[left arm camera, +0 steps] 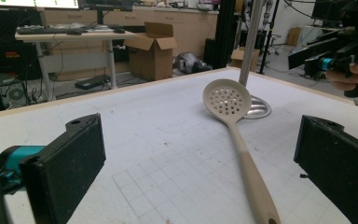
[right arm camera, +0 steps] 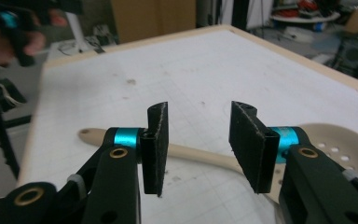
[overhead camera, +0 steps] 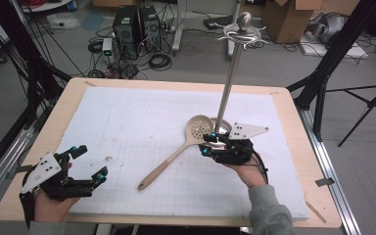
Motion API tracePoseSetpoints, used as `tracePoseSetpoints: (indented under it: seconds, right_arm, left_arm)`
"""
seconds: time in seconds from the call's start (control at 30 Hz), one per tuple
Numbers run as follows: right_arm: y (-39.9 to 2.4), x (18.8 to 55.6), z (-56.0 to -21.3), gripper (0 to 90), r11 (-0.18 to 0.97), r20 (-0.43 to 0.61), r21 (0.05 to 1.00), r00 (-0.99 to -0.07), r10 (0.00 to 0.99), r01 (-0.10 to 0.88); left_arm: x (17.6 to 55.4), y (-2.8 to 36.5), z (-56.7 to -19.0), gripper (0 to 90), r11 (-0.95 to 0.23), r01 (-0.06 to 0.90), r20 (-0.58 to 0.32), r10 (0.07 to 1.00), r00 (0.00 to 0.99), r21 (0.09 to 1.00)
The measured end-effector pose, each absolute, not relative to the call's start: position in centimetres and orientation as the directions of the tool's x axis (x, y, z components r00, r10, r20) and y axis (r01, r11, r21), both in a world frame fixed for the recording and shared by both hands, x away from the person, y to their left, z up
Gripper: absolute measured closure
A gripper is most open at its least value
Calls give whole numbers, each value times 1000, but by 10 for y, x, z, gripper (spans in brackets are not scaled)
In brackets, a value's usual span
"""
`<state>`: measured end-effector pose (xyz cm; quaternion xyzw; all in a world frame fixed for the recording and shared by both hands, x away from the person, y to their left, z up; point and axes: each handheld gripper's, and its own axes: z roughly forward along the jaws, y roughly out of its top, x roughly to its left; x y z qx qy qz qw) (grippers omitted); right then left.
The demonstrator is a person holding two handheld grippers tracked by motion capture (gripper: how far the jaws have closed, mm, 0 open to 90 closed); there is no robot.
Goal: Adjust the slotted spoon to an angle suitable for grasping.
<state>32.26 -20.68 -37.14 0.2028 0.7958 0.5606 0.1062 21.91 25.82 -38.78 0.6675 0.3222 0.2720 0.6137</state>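
Covering the pale wooden table (overhead camera: 284,98), a white gridded foam mat (overhead camera: 142,122) bears a beige slotted spoon (overhead camera: 176,156) beside a tall steel hook stand (overhead camera: 230,73); black computer towers (overhead camera: 137,24) and cardboard boxes (overhead camera: 289,17) crowd the grey floor behind. From the left gripper view, the left gripper (left arm camera: 200,158) stands wide apart, empty, the spoon lying ahead. From the right gripper view, the right gripper (right arm camera: 198,144) is half closed above the spoon's handle without pressing it. No writing is legible.

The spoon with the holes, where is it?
In the high view the slotted spoon lies on the white mat, right of centre, its bowl beside the metal stand's base and the right gripper just over its neck.
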Motion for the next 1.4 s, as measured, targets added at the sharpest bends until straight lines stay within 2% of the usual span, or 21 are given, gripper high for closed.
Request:
tracePoseSetpoints:
  seconds: [0.1, 0.17, 0.53, 1.13, 1.4]
  right_arm:
    - [-201, 328, -378, 621, 297, 63, 929, -886, 460, 220]
    - [-195, 334, -384, 698, 315, 58, 922, -885, 462, 225]
    - [-180, 345, -396, 894, 337, 68, 909, -885, 460, 244]
    - [-144, 366, -429, 900, 434, 53, 853, -875, 480, 290]
    - [-139, 368, -431, 900, 434, 48, 850, -865, 500, 298]
  left_arm:
    - [219, 258, -388, 23, -44, 96, -27, 771, 636, 994]
    - [218, 258, -388, 23, -46, 92, -23, 771, 636, 995]
    - [216, 262, -388, 23, -31, 87, -31, 771, 636, 996]
    - [218, 261, -391, 23, -28, 95, -39, 765, 643, 995]
    - [216, 264, -390, 23, -23, 101, -47, 768, 639, 995]
